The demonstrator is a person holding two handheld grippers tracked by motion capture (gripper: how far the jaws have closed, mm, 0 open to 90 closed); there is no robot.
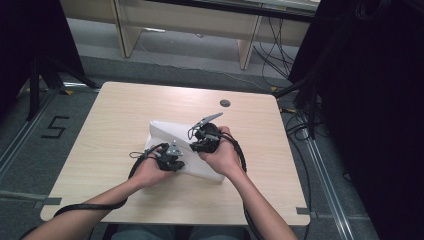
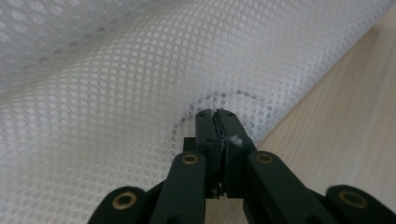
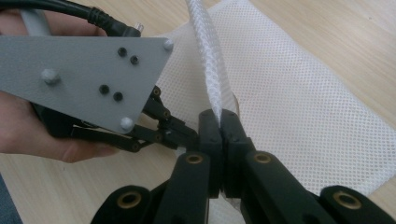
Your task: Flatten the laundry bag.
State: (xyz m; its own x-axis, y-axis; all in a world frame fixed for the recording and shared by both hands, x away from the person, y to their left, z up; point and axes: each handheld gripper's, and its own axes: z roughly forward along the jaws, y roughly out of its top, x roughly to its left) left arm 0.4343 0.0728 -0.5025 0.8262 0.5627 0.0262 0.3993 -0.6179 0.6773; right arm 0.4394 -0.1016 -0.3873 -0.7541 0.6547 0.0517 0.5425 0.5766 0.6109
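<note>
The bench is a pale wood top with a small dark round spot near its far edge. A white mesh bag lies flat on the middle of the bench, a bit closer to the near edge than to the far one. It is full of tiny round holes and has been folded, so one side looks like a slanted edge. The person's arms come in over the near edge of the bench. The left hand holds the left tool at the near left part of the bag. In the left gripper view the jaws are pressed together on the mesh, with a little bit of white cloth pinched between them. The right hand holds the right tool just beside the left one, on the right. In the right gripper view the jaws are closed tight on a raised fold of the mesh, which stands up out of them like a thin white strip. The grey three-cornered plate of the left tool is close by.
</note>
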